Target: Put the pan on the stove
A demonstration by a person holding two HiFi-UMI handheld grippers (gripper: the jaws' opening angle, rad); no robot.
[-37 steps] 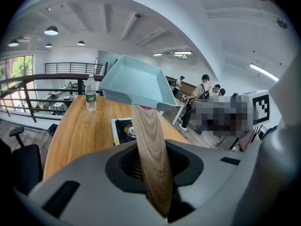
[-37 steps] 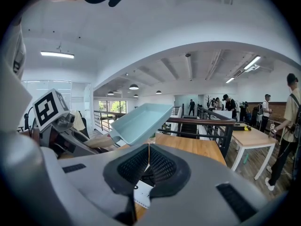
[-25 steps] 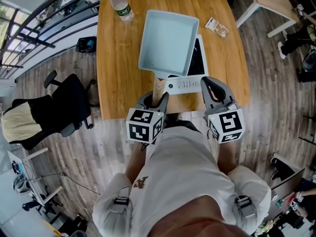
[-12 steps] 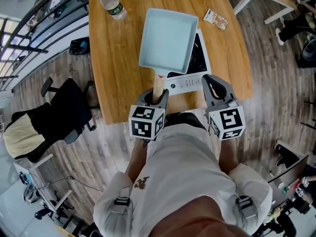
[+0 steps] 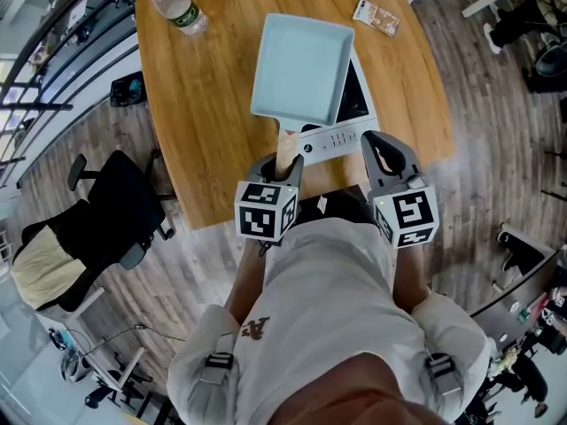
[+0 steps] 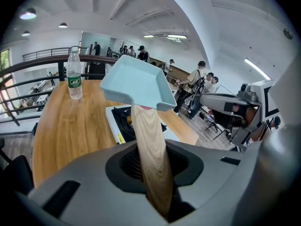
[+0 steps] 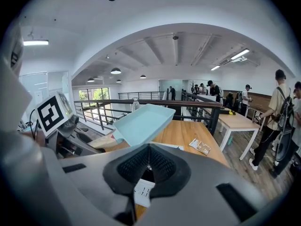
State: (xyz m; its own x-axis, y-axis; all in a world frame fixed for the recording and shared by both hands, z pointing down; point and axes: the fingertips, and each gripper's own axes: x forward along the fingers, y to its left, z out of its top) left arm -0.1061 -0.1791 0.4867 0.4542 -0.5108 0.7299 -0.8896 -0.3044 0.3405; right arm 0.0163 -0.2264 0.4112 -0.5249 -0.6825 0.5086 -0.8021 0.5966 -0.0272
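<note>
At the near edge of the worktop [image 5: 213, 113], the left hand-held gripper [image 5: 285, 168] pinches the pan's wooden handle [image 6: 153, 164]. Just beside it, the right hand-held gripper [image 5: 376, 149] has its jaws pressed together on nothing. The pale blue square pan [image 5: 301, 67] hangs tilted in the air over the stove [image 5: 341, 136]. Farther back are a water bottle [image 5: 175, 7] and a small packet [image 5: 373, 16].

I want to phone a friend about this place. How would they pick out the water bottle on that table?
Start at the big wooden table. Go to its far left corner, away from the stove and the pale blue pan. The water bottle stands there alone: clear plastic with a green label, the only see-through thing on it.
</note>
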